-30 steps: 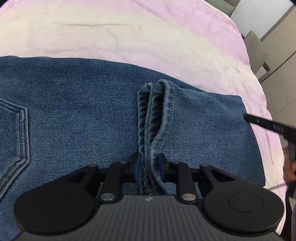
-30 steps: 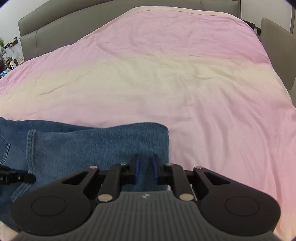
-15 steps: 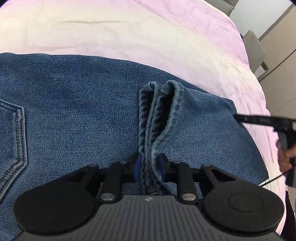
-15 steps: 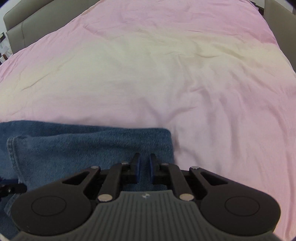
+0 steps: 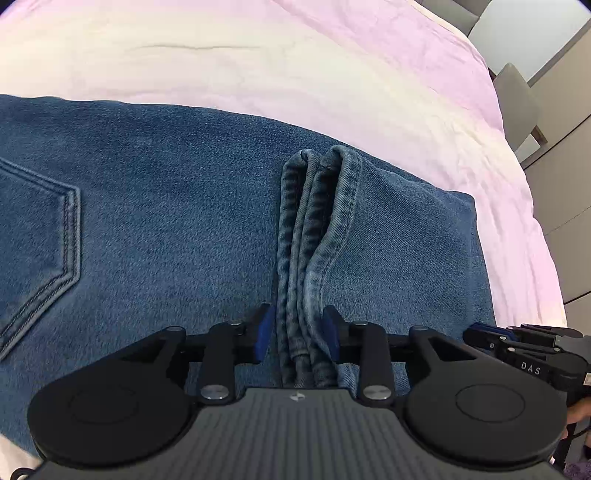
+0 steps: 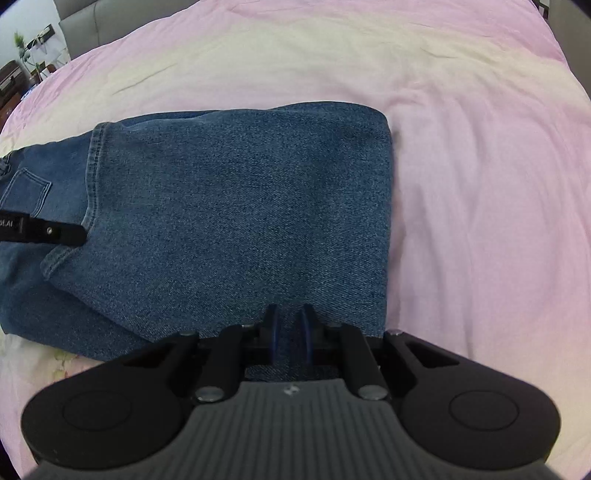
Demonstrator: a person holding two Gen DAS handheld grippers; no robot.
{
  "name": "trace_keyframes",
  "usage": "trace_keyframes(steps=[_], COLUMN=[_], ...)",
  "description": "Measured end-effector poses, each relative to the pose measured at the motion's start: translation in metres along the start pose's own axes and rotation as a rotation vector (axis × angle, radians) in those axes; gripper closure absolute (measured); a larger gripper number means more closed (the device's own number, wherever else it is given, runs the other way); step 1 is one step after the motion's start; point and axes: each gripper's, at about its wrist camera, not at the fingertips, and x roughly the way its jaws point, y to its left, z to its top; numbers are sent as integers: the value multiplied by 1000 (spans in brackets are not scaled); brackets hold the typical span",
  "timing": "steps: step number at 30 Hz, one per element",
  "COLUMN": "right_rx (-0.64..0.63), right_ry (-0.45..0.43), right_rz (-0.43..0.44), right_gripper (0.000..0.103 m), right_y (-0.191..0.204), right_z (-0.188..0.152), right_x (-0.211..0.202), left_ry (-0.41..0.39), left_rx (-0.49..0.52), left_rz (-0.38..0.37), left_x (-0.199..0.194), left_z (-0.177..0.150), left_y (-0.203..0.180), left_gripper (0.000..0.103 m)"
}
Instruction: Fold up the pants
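Blue denim pants (image 5: 166, 206) lie folded on a pink bed cover (image 5: 295, 74). My left gripper (image 5: 297, 332) has the stacked leg hems (image 5: 314, 236) between its fingers, with a small gap beside the left pad. A back pocket (image 5: 40, 236) shows at the left. In the right wrist view the folded pants (image 6: 240, 206) fill the middle. My right gripper (image 6: 290, 332) is nearly shut at their near edge, with denim showing between its pads. The left gripper's finger (image 6: 48, 230) shows at the hem there. The right gripper (image 5: 524, 350) shows at the left view's right edge.
The bed cover (image 6: 480, 184) stretches far and to the right. A grey headboard (image 6: 96, 22) and a shelf with a plant (image 6: 22, 48) stand at the back left. A grey chair (image 5: 517, 99) and cabinets stand past the bed's right side.
My left gripper's fingers have spread slightly around the hems. My right gripper has dropped and come in over the folded pants' near edge, close to my left gripper.
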Motion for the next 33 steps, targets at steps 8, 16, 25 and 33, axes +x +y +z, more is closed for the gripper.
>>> trace_keyframes(steps=[8, 16, 25, 33], right_rx=[-36, -68, -283, -716], right_ry=[-31, 20, 7, -30], right_rz=[-8, -47, -110, -175], right_gripper=[94, 95, 92, 86], right_y=[-7, -6, 22, 57], right_z=[-4, -29, -5, 30], right_x=[-45, -26, -37, -7], left_ry=[-15, -52, -153, -248], left_rx=[92, 31, -115, -266], left_rz=[58, 104, 141, 216], left_x=[-46, -89, -138, -162], left_z=[-13, -29, -31, -37], left_y=[-3, 33, 99, 159], left_gripper=[62, 62, 62, 55])
